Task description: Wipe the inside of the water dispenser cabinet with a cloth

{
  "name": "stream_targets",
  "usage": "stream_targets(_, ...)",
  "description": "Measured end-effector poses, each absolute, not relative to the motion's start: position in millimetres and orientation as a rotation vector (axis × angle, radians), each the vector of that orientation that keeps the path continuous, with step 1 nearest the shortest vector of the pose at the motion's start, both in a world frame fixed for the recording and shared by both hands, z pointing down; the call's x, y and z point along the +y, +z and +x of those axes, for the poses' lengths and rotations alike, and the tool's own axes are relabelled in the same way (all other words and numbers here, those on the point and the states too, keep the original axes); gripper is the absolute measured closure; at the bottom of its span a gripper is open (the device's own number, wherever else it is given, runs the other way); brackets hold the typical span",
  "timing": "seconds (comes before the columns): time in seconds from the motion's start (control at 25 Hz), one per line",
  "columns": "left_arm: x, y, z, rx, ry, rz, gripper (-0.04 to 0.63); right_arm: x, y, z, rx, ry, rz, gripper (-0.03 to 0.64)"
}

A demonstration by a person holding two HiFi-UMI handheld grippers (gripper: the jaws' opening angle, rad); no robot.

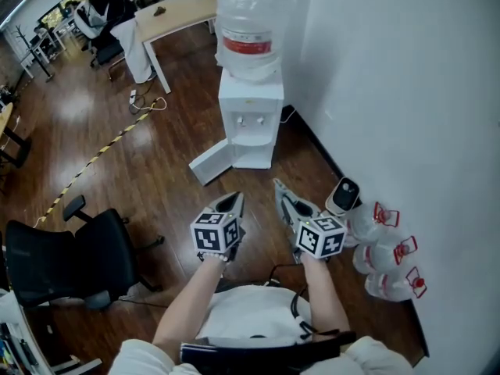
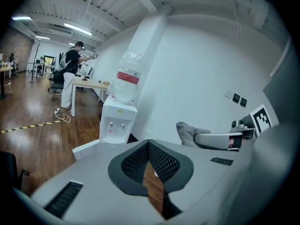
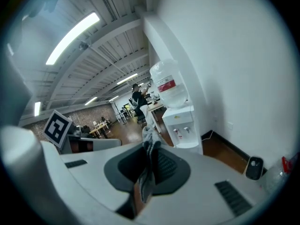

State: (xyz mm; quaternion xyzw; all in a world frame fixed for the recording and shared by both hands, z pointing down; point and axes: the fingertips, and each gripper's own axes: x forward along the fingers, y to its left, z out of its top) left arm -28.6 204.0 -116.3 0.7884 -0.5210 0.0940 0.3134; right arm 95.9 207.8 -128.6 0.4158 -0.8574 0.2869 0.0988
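The white water dispenser (image 1: 250, 119) stands against the wall with a large bottle (image 1: 248, 26) on top. Its lower cabinet door (image 1: 211, 162) is swung open to the left. Both grippers hang side by side in the air, short of the dispenser. My right gripper (image 1: 279, 186) (image 3: 151, 146) is shut on a grey cloth (image 3: 149, 139), which sticks out past its tips. The left gripper view also shows that cloth (image 2: 190, 131). My left gripper (image 1: 236, 199) (image 2: 149, 146) is shut, with nothing between its jaws. The cabinet's inside is hidden from here.
A black office chair (image 1: 70, 260) stands at the left. Several empty water bottles (image 1: 387, 256) and a small black-and-white device (image 1: 344, 195) lie along the white wall (image 1: 406, 92). Yellow-black tape (image 1: 94, 162) crosses the wood floor. A desk (image 1: 176, 14) and a person (image 1: 109, 6) are far back.
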Motion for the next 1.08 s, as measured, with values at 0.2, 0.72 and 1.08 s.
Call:
stream_targets(0.2, 209, -118, -61, -1.372, 0.231, 2.084, 0.597, 206, -133, 56, -2.521, 0.795, 1.201, 0.594)
stream_targets(0.72, 208, -112, -114, -1.332, 0.185, 2.076, 0.597, 214, -139, 11, -2.486, 0.750, 1.234, 0.593)
stream_targets(1.08, 209, -110, -115, -1.306, 0.174, 2.071, 0.597, 217, -135, 13, -2.460, 0.771, 1.250, 0.592)
